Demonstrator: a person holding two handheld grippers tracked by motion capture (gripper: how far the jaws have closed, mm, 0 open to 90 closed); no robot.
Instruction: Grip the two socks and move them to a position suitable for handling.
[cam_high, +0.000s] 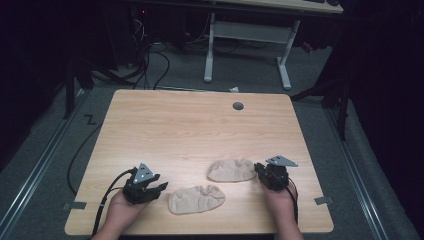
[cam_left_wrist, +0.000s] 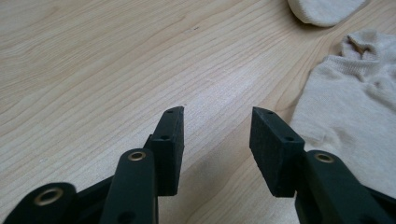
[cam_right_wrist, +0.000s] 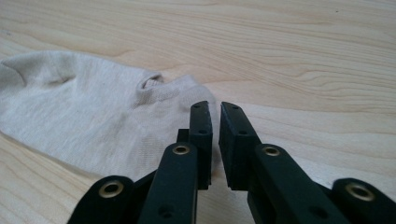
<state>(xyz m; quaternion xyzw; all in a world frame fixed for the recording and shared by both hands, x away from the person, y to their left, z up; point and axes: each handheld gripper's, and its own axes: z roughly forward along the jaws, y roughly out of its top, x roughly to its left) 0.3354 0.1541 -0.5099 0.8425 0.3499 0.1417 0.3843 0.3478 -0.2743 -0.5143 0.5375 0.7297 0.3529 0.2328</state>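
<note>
Two beige ankle socks lie flat on the wooden table (cam_high: 190, 125). The nearer sock (cam_high: 196, 199) (cam_left_wrist: 355, 107) rests just right of my left gripper (cam_high: 161, 189) (cam_left_wrist: 217, 114), which is open over bare wood with nothing between its jaws. The farther sock (cam_high: 231, 170) (cam_right_wrist: 84, 107) (cam_left_wrist: 322, 9) lies to the left of my right gripper (cam_high: 260, 170) (cam_right_wrist: 215, 106). That gripper's jaws stand a narrow gap apart at the sock's cuff end, low over its edge, and no cloth is pinched between the pads.
A grey cable grommet (cam_high: 238, 106) sits near the table's far edge. Behind the table stands a white desk frame (cam_high: 247, 35) on grey carpet, with cables on the floor. Tape marks (cam_high: 74, 205) (cam_high: 323, 200) lie beside the near corners.
</note>
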